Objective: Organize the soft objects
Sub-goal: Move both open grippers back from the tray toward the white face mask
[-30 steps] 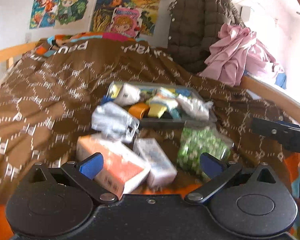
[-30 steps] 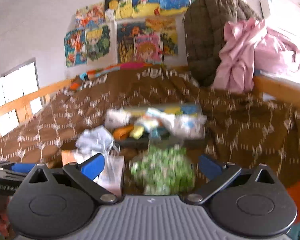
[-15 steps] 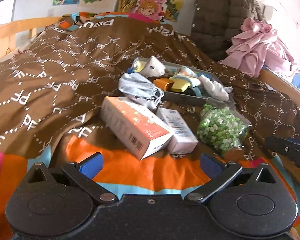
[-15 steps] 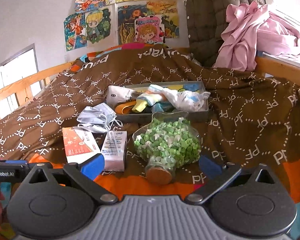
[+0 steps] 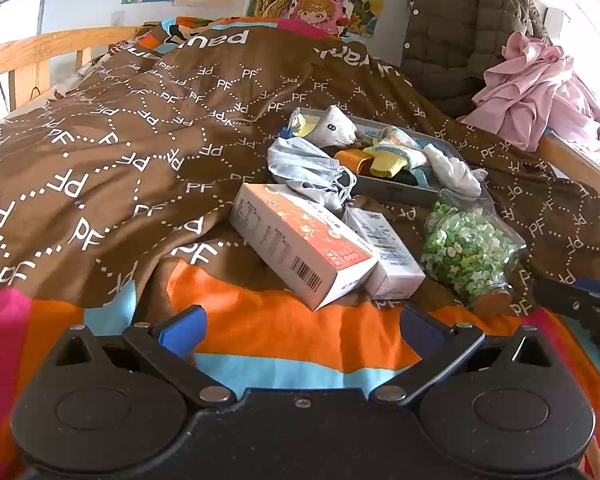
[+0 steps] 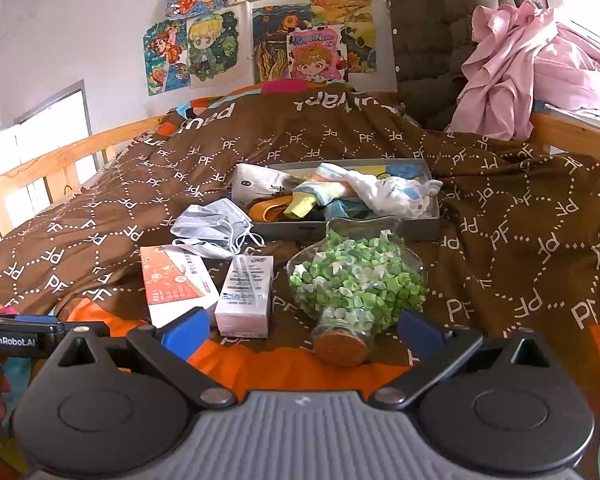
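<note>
A grey tray [image 5: 399, 194] [image 6: 429, 226] on the bed holds socks, a white glove and other soft items. Pale blue face masks [image 5: 309, 172] [image 6: 212, 226] lie at the tray's near left corner. An orange and white box [image 5: 300, 246] [image 6: 172, 280], a small white box [image 5: 383, 252] [image 6: 246, 290] and a corked glass jar of green paper stars [image 5: 465, 246] [image 6: 355, 276] lie in front of the tray. My left gripper [image 5: 301, 326] is open and empty, short of the boxes. My right gripper [image 6: 303, 330] is open and empty, just before the jar's cork.
The bed has a brown patterned blanket [image 5: 140, 140] with an orange and blue edge. A wooden rail [image 5: 40, 50] runs on the left. A dark quilted jacket [image 6: 431, 40] and pink clothes [image 6: 511, 68] hang at the back right. Posters cover the wall.
Both grippers have pulled back and away from the objects, so the boxes, jar and tray now lie farther ahead. Both stay open and empty.
</note>
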The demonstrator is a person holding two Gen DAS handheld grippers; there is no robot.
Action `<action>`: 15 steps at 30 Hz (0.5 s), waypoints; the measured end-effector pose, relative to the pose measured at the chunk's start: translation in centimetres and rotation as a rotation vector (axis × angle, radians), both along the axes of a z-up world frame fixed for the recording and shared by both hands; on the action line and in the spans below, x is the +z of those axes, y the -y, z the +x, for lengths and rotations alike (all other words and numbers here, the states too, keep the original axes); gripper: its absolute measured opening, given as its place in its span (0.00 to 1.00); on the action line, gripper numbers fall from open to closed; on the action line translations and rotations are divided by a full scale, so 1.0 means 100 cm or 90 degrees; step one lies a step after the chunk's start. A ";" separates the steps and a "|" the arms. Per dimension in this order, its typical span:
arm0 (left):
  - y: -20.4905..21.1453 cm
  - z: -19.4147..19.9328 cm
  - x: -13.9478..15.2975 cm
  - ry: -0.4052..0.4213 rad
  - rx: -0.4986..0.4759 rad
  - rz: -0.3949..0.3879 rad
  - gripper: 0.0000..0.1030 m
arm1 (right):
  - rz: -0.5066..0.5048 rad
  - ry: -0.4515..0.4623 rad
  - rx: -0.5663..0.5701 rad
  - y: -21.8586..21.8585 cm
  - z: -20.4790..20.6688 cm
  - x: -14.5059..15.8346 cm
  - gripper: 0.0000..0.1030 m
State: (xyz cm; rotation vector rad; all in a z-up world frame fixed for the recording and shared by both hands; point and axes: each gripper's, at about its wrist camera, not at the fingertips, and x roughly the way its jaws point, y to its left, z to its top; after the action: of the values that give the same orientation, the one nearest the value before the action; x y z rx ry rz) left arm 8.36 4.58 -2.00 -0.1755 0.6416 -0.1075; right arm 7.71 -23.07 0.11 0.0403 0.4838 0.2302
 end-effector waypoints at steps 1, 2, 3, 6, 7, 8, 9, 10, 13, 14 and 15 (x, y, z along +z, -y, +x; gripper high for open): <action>-0.001 0.000 0.000 -0.002 0.002 0.000 0.99 | -0.001 0.000 0.003 -0.001 0.000 0.000 1.00; -0.001 0.000 -0.001 -0.003 0.005 0.000 0.99 | -0.002 0.001 0.005 -0.002 0.000 0.000 1.00; -0.002 0.000 -0.001 -0.003 0.006 0.000 0.99 | -0.002 0.002 0.008 -0.003 0.000 0.000 1.00; -0.002 0.000 0.000 -0.001 0.005 0.002 0.99 | -0.002 0.003 0.012 -0.005 -0.001 0.000 1.00; -0.003 0.000 0.000 -0.001 0.005 0.003 0.99 | -0.001 0.004 0.013 -0.005 0.000 0.000 1.00; -0.003 0.000 0.000 -0.001 0.004 0.003 0.99 | -0.001 0.005 0.013 -0.006 0.000 0.000 1.00; -0.003 0.000 0.000 0.000 0.004 0.004 0.99 | 0.000 0.006 0.014 -0.006 0.000 0.000 1.00; -0.004 0.000 0.001 0.000 0.004 0.004 0.99 | 0.000 0.008 0.015 -0.006 0.000 0.000 1.00; -0.005 0.001 0.002 0.002 0.005 0.007 0.99 | 0.001 0.010 0.019 -0.007 0.000 0.000 1.00; -0.006 0.002 0.003 0.003 0.005 0.008 0.99 | 0.001 0.011 0.020 -0.007 0.000 0.000 1.00; -0.007 0.003 0.004 0.005 0.005 0.009 0.99 | 0.001 0.012 0.021 -0.008 0.000 0.000 1.00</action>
State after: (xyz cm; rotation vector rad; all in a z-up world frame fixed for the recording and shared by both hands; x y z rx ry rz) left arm 8.61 5.29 -1.60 -0.1647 0.6343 -0.0960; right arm 7.71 -22.27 0.10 0.0310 0.4653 0.2631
